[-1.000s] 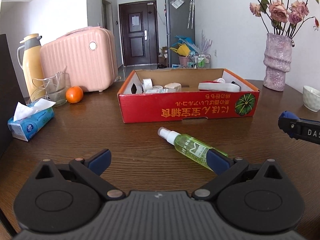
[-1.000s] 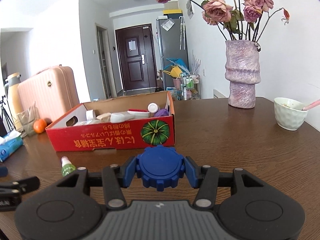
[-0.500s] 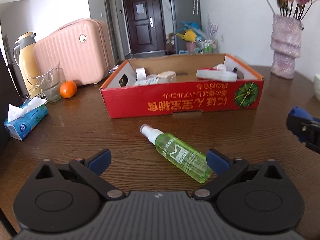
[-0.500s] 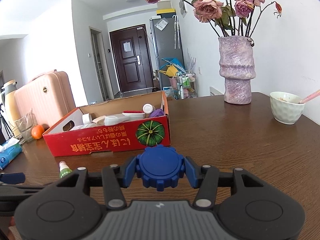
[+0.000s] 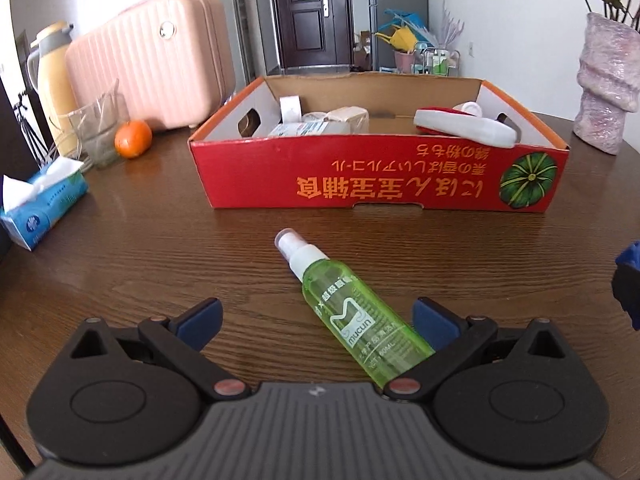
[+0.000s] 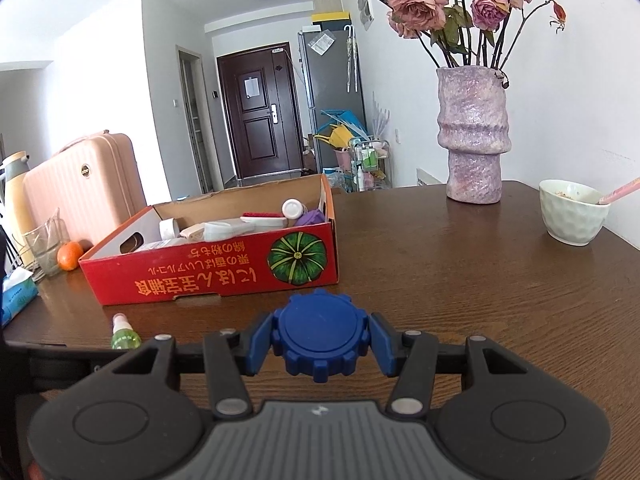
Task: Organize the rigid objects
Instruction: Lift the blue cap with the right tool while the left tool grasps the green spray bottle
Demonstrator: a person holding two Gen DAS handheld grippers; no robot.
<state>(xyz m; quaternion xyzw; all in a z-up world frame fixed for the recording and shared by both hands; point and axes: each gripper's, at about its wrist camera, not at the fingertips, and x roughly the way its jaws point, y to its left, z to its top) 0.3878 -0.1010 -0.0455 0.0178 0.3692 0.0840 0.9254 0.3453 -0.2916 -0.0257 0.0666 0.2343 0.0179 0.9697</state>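
Observation:
A green spray bottle [image 5: 352,316] with a white nozzle lies on its side on the dark wooden table [image 5: 140,260], also visible in the right wrist view as the bottle [image 6: 124,334]. My left gripper [image 5: 316,316] is open and low over it, the bottle's body lying between the fingers, close to the right fingertip [image 5: 434,318]. My right gripper [image 6: 320,342] is shut on a round blue toothed lid [image 6: 320,328], held above the table in front of the red cardboard box [image 6: 200,276]. The box [image 5: 380,184] holds several small items.
At the left stand a tissue pack [image 5: 44,200], a glass [image 5: 100,132], an orange [image 5: 133,139], a yellow flask [image 5: 52,80] and a pink suitcase [image 5: 152,60]. A purple vase [image 6: 474,132] with roses and a white bowl [image 6: 572,216] are at the right.
My left gripper has moved forward and tipped down towards the green bottle, which now lies between its open fingers. The right gripper keeps still with the blue lid.

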